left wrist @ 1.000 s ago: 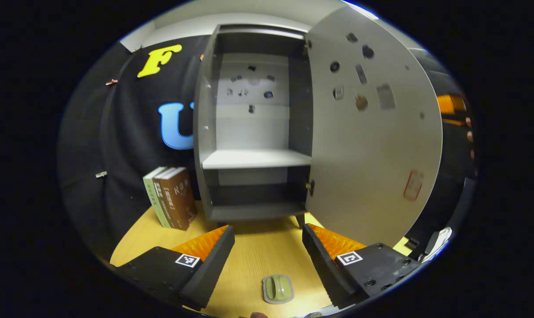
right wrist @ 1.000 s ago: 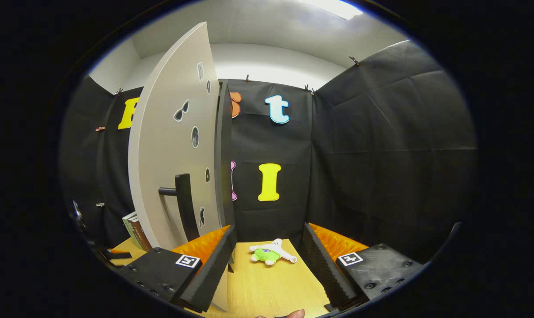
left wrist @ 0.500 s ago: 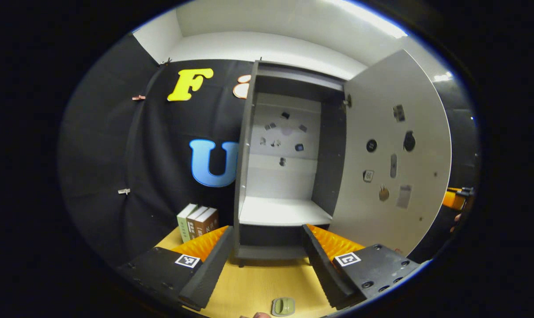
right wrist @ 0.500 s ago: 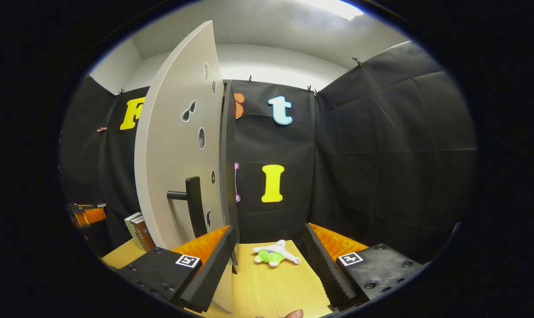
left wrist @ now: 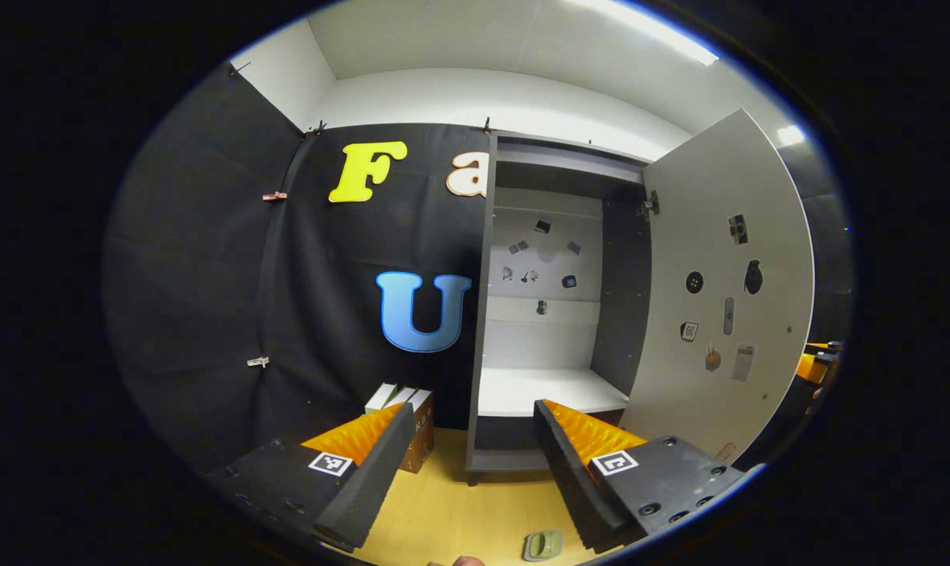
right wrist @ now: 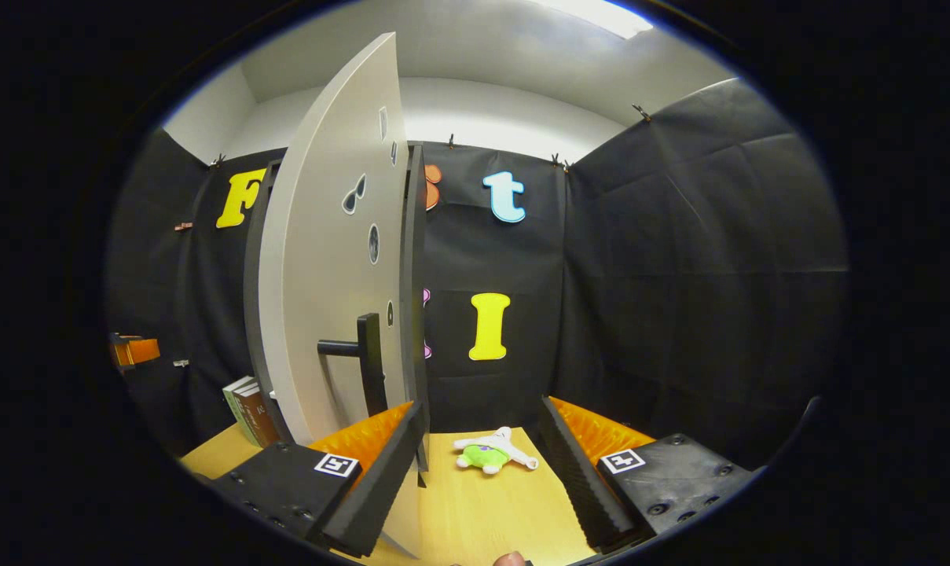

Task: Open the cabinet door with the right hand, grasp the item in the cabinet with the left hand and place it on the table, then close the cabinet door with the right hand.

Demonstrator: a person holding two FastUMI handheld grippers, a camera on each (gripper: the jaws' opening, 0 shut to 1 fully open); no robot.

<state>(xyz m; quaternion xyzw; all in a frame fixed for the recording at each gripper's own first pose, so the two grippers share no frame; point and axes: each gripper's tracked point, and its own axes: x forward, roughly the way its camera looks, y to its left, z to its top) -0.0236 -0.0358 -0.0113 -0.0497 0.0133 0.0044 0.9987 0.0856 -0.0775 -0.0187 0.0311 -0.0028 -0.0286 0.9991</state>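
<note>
In the left gripper view, a small green item (left wrist: 543,545) on the worktop (left wrist: 459,511) is cut off at the bottom edge. The books (left wrist: 412,420) sit half hidden behind a finger. The door stickers (left wrist: 726,314) are too small to identify.

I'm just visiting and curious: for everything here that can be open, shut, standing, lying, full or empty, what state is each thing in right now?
Tall dark grey cabinet: open, shelf bare.
Pale grey cabinet door: swung wide open.
Left gripper: open, holding nothing.
Right gripper: open, holding nothing.
Small green item: lying on the wooden table.
Green and white plush toy: lying flat.
Books: standing upright.
</note>
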